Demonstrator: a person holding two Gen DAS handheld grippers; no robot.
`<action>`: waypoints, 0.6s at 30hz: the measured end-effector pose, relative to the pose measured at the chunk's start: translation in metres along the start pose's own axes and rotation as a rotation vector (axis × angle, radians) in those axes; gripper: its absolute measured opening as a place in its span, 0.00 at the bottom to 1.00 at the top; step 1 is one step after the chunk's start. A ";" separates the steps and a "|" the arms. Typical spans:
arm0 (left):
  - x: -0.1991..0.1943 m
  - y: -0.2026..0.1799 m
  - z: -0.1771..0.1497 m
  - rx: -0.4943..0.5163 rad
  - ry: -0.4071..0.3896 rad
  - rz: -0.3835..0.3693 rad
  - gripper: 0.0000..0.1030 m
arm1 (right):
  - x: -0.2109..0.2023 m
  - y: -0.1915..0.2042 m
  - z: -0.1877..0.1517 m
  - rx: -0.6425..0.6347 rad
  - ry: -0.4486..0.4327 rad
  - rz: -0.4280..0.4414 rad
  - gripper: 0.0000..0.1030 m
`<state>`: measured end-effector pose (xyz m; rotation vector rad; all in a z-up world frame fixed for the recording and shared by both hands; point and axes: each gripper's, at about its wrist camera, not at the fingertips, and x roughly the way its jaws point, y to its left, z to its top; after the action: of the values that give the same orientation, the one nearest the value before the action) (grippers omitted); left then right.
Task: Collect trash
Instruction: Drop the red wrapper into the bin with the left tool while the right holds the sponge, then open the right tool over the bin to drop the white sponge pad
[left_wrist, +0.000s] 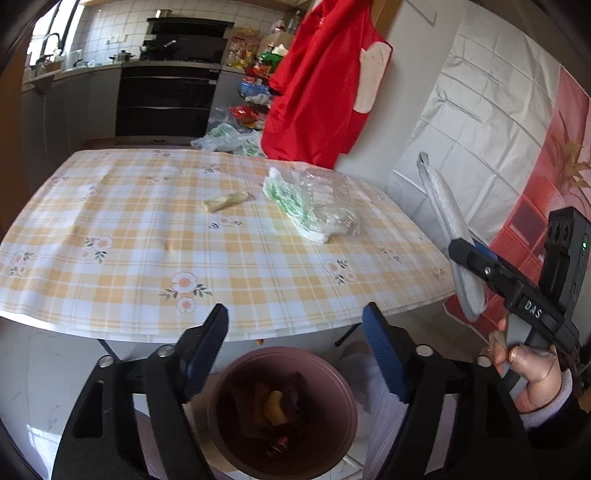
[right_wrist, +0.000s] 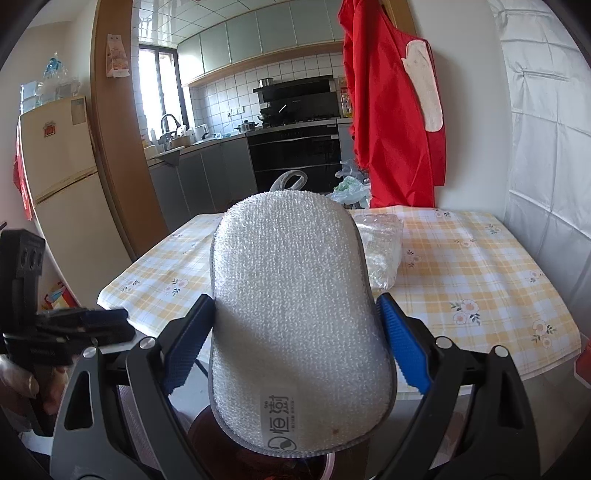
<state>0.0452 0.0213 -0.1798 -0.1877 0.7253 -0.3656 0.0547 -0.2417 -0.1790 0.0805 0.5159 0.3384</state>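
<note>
My left gripper (left_wrist: 295, 314) is open and empty, hanging over a brown trash bin (left_wrist: 236, 369) on the floor by the table's near edge. Dark and yellow scraps (left_wrist: 275, 406) lie inside the bin. On the checked tablecloth (left_wrist: 110, 221) rest a small pale wrapper (left_wrist: 227, 201) and a crumpled clear and green-printed plastic bag (left_wrist: 314, 203). My right gripper (right_wrist: 295, 301) is shut on a white oval cleaning pad (right_wrist: 291, 258), its blue pads pressing both edges. In the left wrist view the same pad (left_wrist: 447, 221) and right gripper (left_wrist: 463, 254) show at the right, above the table's corner.
A red apron (left_wrist: 321, 81) hangs on the wall behind the table. Plastic bags (left_wrist: 225, 138) sit on the floor beyond it, before the kitchen oven (left_wrist: 166, 99). A fridge (right_wrist: 59, 162) stands at the left. A hand (left_wrist: 532, 373) grips the right tool's handle.
</note>
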 end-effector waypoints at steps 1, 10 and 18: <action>-0.005 0.003 0.002 -0.008 -0.032 0.034 0.89 | 0.002 0.001 -0.001 0.000 0.008 0.006 0.85; -0.028 0.035 0.008 -0.076 -0.160 0.178 0.94 | 0.022 0.030 -0.024 -0.045 0.097 0.066 0.85; -0.025 0.048 -0.001 -0.114 -0.137 0.195 0.94 | 0.032 0.050 -0.033 -0.067 0.154 0.128 0.85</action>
<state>0.0396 0.0752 -0.1794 -0.2455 0.6234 -0.1242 0.0496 -0.1838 -0.2146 0.0228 0.6529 0.4891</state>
